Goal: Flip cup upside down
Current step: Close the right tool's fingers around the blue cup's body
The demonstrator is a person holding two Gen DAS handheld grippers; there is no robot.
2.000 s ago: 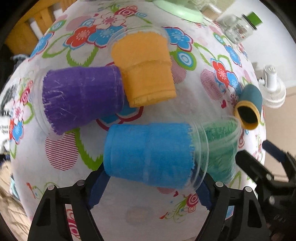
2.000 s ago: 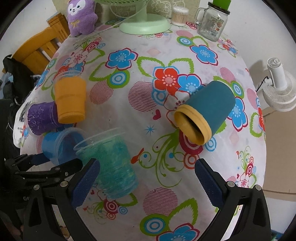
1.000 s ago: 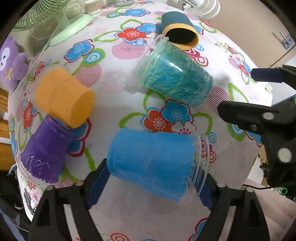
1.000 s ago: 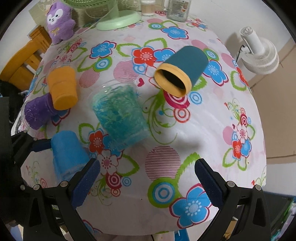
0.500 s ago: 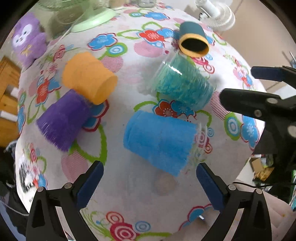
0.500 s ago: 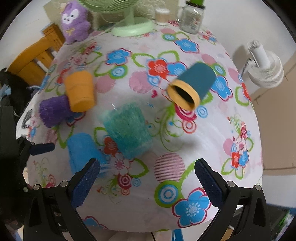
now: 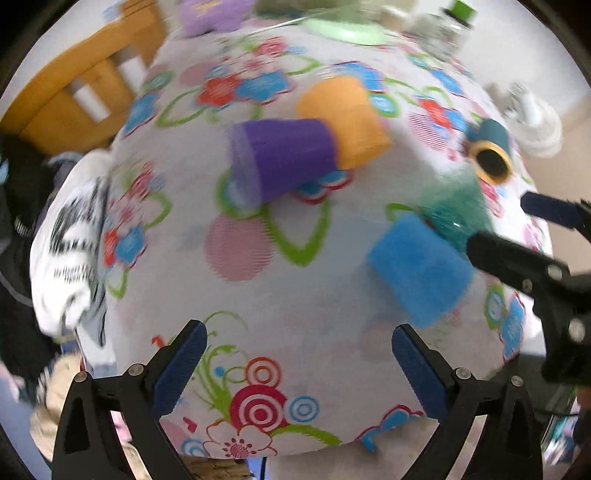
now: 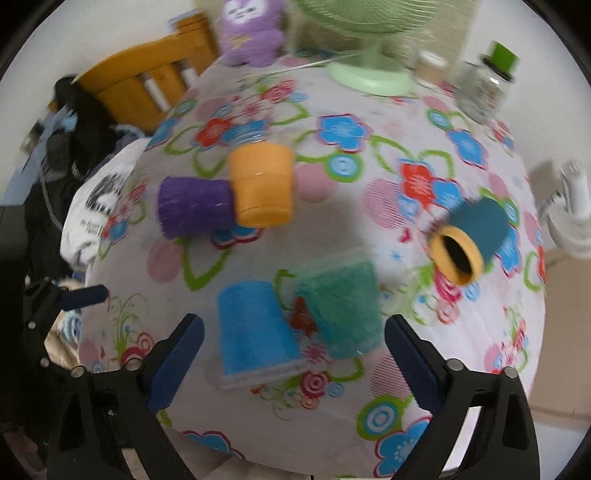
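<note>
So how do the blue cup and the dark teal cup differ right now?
The blue cup stands upside down, rim on the tablecloth; the dark teal cup lies on its side, mouth open. The blue cup is translucent plastic; the dark teal cup looks opaque with a yellow rim. Neither is held.

At the surface's (image 8: 351, 206) far edge — purple plush toy (image 8: 249, 31), green fan base (image 8: 371, 75), green-lidded jar (image 8: 484, 86); wooden chair (image 8: 147, 83) alongside.

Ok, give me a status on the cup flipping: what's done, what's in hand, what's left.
Done: the blue cup, green cup, orange cup and purple cup all appear to stand rim-down on the tablecloth. In hand: nothing; the left gripper and right gripper are both open and empty. Left: the teal cup lies on its side, mouth showing.
</note>
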